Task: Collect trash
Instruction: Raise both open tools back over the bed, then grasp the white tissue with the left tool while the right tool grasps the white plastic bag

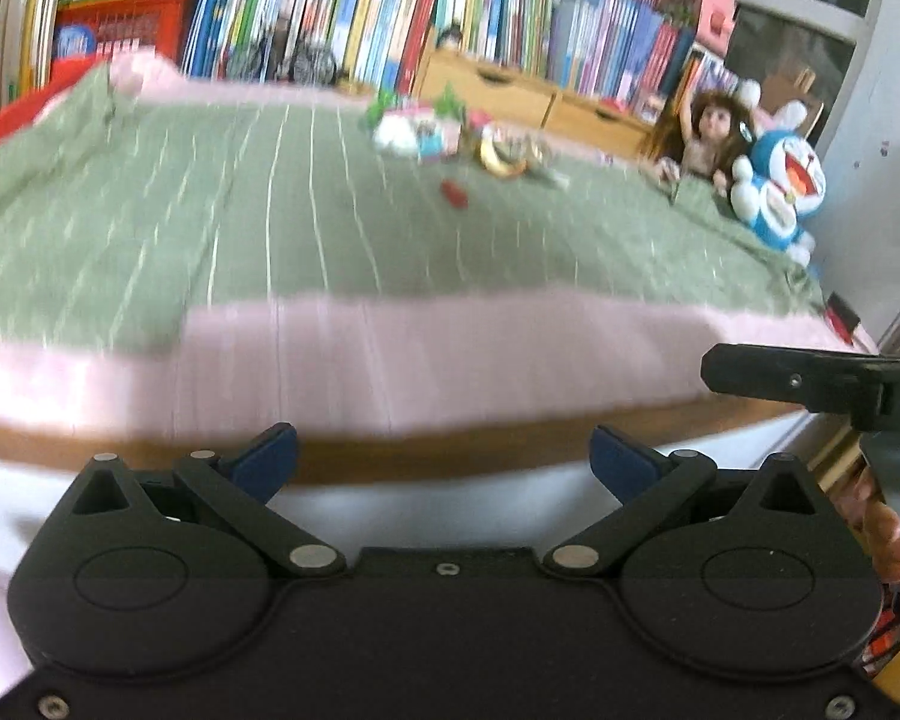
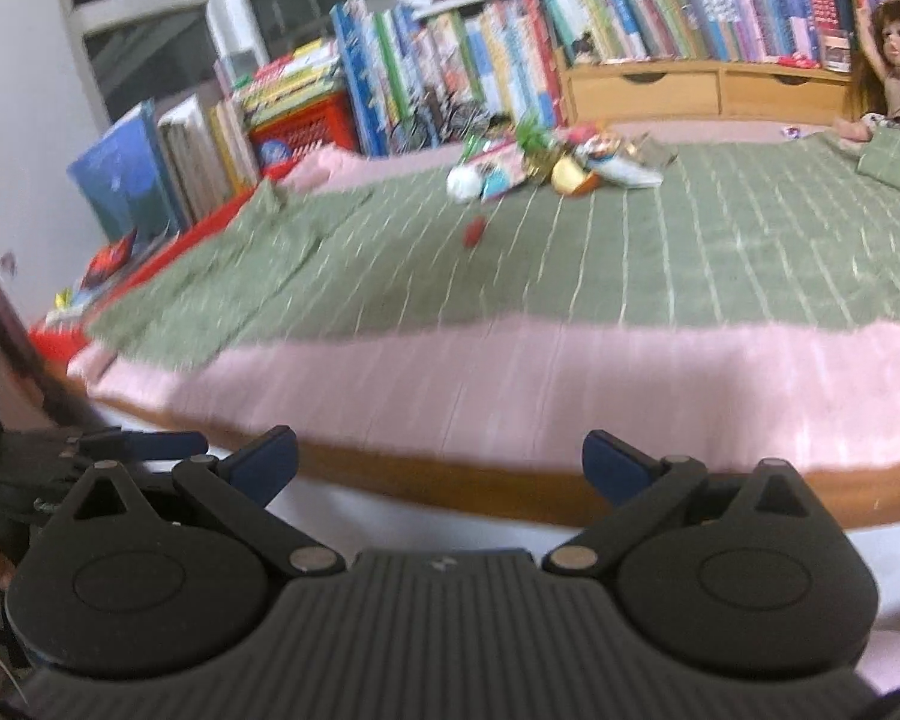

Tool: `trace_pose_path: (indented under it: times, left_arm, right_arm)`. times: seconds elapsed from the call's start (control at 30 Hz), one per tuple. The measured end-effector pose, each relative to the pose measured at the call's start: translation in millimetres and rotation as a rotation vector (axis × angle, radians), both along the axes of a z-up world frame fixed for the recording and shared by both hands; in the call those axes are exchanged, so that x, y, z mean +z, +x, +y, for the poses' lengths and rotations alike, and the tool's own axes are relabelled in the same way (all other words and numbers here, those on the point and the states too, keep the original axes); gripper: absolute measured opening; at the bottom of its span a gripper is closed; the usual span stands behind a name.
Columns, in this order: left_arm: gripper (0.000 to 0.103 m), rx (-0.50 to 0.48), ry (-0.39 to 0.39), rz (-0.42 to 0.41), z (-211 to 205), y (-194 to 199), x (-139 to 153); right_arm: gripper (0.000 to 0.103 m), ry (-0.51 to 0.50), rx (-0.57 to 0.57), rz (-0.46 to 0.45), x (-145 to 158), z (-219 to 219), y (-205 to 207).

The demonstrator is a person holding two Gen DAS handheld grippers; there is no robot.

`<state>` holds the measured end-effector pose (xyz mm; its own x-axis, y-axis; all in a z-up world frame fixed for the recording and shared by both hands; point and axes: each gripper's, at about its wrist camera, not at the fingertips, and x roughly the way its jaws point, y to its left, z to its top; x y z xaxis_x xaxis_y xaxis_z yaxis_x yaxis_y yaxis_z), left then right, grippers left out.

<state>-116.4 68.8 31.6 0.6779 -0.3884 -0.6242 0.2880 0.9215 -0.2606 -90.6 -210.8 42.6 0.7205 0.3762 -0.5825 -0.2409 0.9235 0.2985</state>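
Our left gripper (image 1: 444,456) and right gripper (image 2: 441,459), both wide and empty, approach the bed's near edge (image 2: 510,480); next we reach the wrapper pile (image 2: 558,171) near its far edge.

A green blanket (image 1: 270,228) covers a pink bed (image 1: 426,354). Books (image 2: 462,54) line the back; a doll (image 1: 705,138) sits beside a blue plush (image 1: 780,186).

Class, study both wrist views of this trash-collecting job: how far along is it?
Done: nothing shows as collected. The trash pile and a small red scrap lie on the green bedspread.
In hand: nothing. The left gripper and the right gripper are both open and empty, short of the bed edge.
Left: reaching the pile and picking up every piece. No bin is visible.
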Motion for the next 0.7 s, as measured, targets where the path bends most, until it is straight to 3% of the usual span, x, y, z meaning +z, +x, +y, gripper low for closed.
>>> trace_pose_path:
  times: [0.33,0.7]
  left_arm:
    - [0.103,-0.031,0.027,-0.118,-16.5,63.5,35.6]
    - [0.102,-0.026,0.042,-0.187,-23.0,185.3,41.7]
  right_arm:
    - [0.103,-0.060,-0.036,-0.055,19.9,-7.0,55.5]
    - [0.103,-0.177,-0.087,-0.057,14.1,-24.9,134.8]
